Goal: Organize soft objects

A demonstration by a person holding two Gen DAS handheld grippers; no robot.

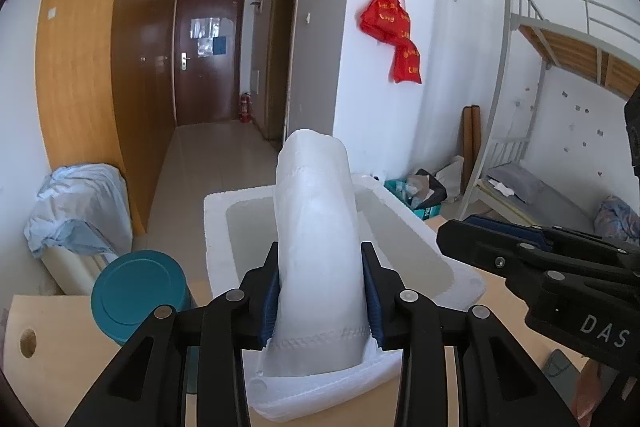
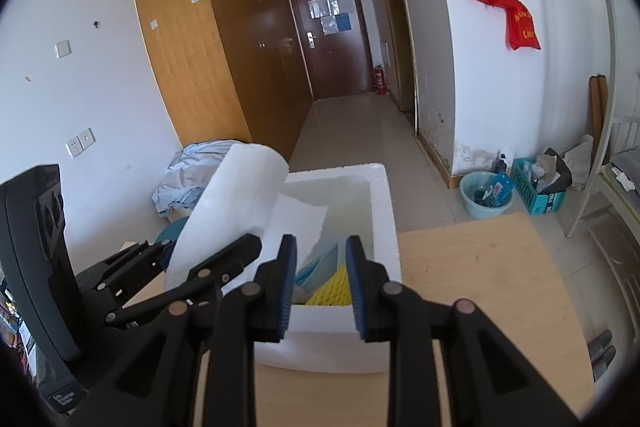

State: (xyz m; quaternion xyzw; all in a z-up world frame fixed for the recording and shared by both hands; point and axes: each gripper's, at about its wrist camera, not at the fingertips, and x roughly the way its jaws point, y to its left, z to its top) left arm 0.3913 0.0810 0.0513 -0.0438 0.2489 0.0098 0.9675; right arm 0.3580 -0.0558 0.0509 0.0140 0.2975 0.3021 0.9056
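My left gripper [image 1: 320,267] is shut on a rolled white foam sheet [image 1: 316,207], which stands up over a white styrofoam box [image 1: 216,219] on the table. The right wrist view shows the same roll [image 2: 232,195] leaning over the box's left side, still in the left gripper [image 2: 208,247]. My right gripper [image 2: 320,247] is open above the box's near rim [image 2: 384,227], with nothing between its pads. Inside the box lie a yellow sponge [image 2: 334,287], a pale blue cloth [image 2: 316,267] and a flat white sheet [image 2: 300,219]. In the left wrist view, the right gripper [image 1: 448,233] reaches in from the right.
A teal lidded tub [image 1: 136,299] stands left of the box. The wooden table [image 2: 480,287] stretches to the right. On the floor beyond are a bundle of pale blue fabric [image 1: 76,207], a basin [image 2: 486,195] and a teal carton [image 2: 536,191]. A bunk bed [image 1: 560,47] stands at the right.
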